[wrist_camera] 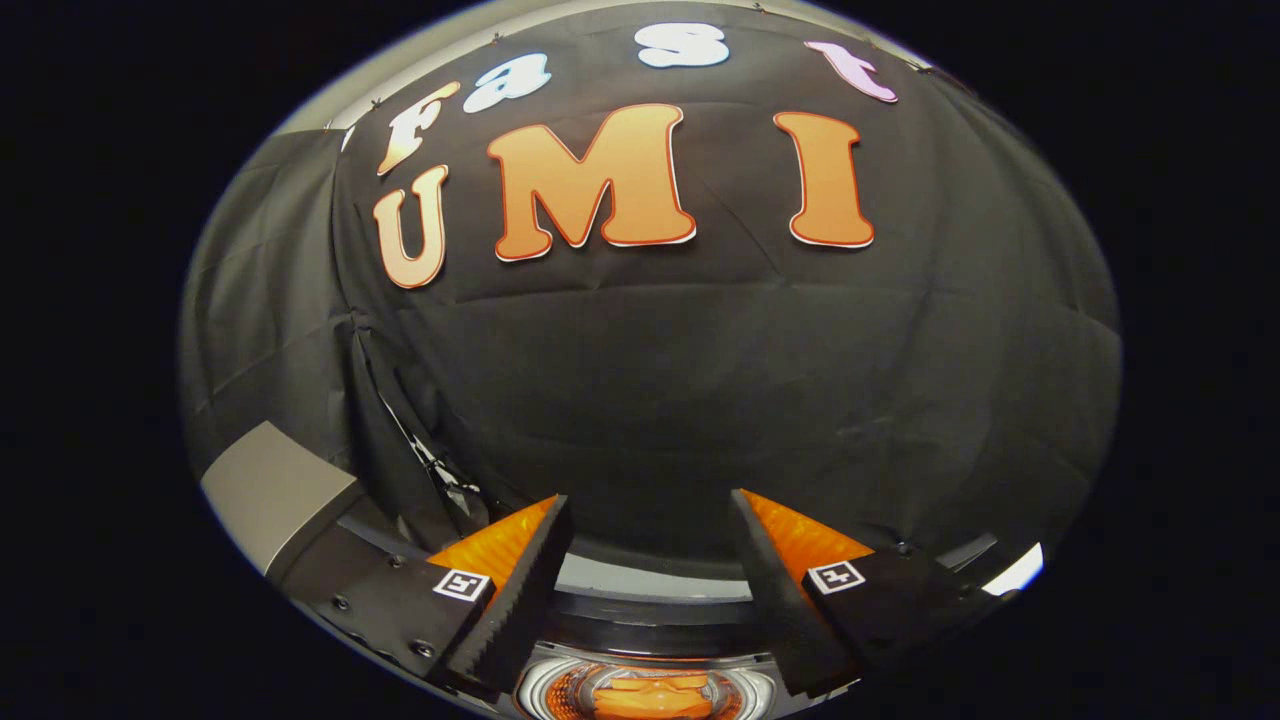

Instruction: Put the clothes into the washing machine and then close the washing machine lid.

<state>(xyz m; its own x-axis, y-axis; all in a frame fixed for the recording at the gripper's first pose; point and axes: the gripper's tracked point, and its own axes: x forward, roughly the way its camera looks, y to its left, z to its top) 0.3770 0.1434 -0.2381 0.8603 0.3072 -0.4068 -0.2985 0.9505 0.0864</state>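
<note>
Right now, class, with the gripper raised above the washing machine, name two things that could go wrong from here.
1. The gripper is open and empty, aimed mostly at the booth's wall. The washing machine sits low between the fingers, so a reach for its lid would likely start half-blind.
2. Orange clothes appear to lie in the drum near the opening. If any fabric sits at the rim, the lid might pinch it when closed.

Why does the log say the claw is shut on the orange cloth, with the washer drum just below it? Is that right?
Not quite. In the gripper view the claw is open, its fingers spread apart with nothing between them. The orange cloth already lies inside the washer drum, which does sit just below the claw.
</note>
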